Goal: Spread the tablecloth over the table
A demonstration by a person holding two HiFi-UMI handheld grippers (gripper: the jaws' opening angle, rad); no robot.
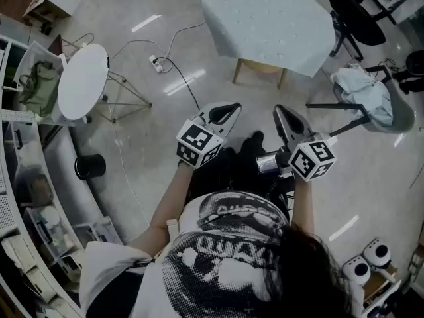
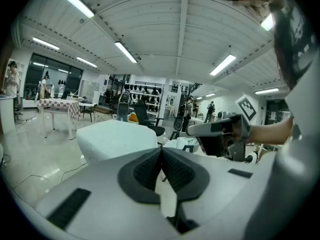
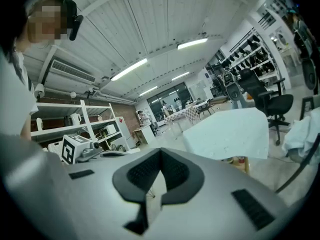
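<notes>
A pale blue tablecloth (image 1: 268, 22) lies draped over a table with wooden legs (image 1: 258, 71) at the top of the head view, its edges hanging down. It also shows ahead as the tablecloth (image 2: 117, 136) in the left gripper view and the tablecloth (image 3: 227, 134) in the right gripper view. My left gripper (image 1: 230, 108) and right gripper (image 1: 281, 111) are held side by side in front of the person, well short of the table. Both are shut with nothing between the pads, as the left gripper (image 2: 161, 151) and right gripper (image 3: 160, 154) show close up.
A round white side table (image 1: 83, 81) stands at left, with a power strip and cable (image 1: 157, 63) on the floor beside it. A chair holding a bundle of pale cloth (image 1: 364, 91) is at right, a black office chair (image 1: 358, 15) behind it. Shelving (image 1: 26, 197) and a black bin (image 1: 89, 166) line the left.
</notes>
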